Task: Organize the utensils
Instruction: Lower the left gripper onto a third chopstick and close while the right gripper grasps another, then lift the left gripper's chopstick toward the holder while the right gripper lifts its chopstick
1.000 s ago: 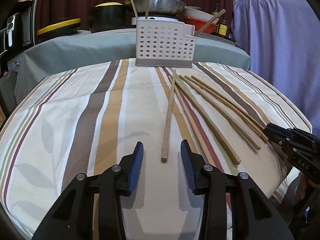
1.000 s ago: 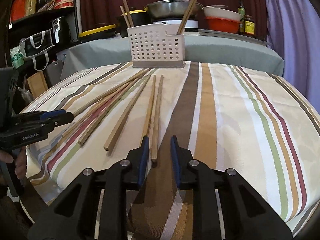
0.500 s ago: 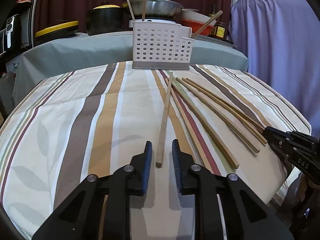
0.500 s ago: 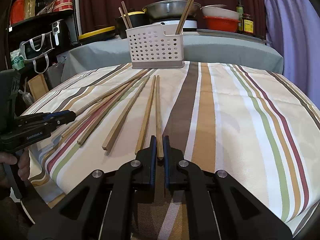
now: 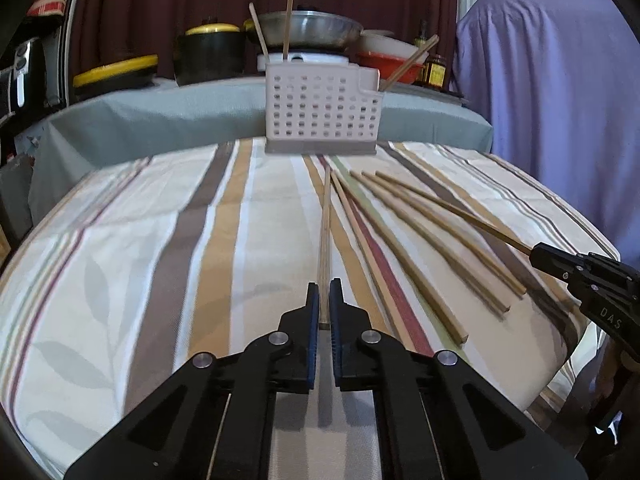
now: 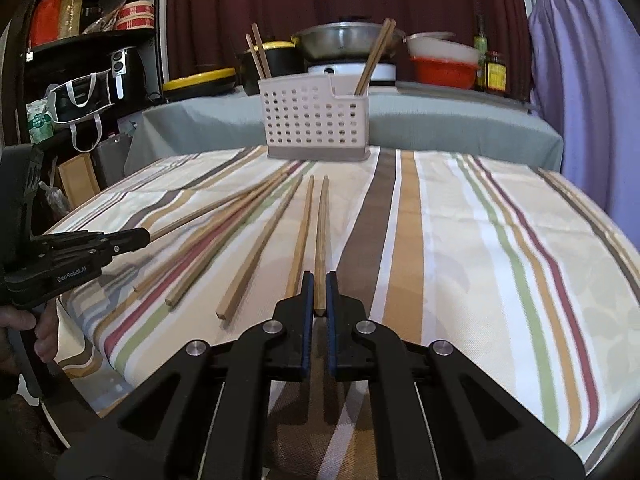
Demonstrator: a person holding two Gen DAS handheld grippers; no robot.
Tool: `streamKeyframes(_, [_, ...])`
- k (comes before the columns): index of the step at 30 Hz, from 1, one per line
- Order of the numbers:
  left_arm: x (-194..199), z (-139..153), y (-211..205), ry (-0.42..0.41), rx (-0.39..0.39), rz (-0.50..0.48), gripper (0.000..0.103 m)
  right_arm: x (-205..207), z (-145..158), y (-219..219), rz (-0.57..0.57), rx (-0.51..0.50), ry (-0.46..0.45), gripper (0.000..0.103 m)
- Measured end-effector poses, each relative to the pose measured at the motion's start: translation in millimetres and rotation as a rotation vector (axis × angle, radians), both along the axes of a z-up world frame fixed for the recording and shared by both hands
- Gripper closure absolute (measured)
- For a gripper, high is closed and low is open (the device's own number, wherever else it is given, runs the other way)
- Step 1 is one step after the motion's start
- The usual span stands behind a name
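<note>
Left wrist view: a wooden chopstick (image 5: 325, 248) lies on the striped desk (image 5: 160, 260), its near end pinched between the blue pads of the left claw (image 5: 324, 304). Four loose chopsticks (image 5: 400, 248) fan out just beside it, toward the right claw (image 5: 538, 254). Right wrist view: the right claw (image 6: 319, 300) clamps the near end of another chopstick (image 6: 321, 232). A white perforated utensil caddy (image 6: 314, 120), already holding chopsticks, stands at the far edge.
</note>
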State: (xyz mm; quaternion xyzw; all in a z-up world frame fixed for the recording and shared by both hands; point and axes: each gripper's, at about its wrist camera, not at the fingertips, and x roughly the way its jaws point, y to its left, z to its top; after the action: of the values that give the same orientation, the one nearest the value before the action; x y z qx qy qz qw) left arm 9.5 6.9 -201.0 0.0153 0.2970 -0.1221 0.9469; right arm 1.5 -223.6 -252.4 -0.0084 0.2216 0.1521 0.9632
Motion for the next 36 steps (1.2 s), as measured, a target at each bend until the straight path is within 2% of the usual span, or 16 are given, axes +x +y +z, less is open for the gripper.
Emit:
streamKeyframes(16, [-19.8, 77.0, 2.2, -0.245, -0.015, 0.012, 0.097, -15.6, 62.2, -7.5, -0.026, 0.01, -0.182, 0.097])
streamKeyframes(23, [-21.7, 109.5, 3.1, -0.325, -0.024, 0.011, 0.097, -15.9, 94.3, -12.6, -0.043, 0.02, -0.252, 0.097])
streamKeyframes(36, [-7.1, 144.8, 11.1, -0.369, -0.048, 0.03, 0.097, -1.7, 130.3, -14.6, -0.056, 0.028, -0.284, 0.097])
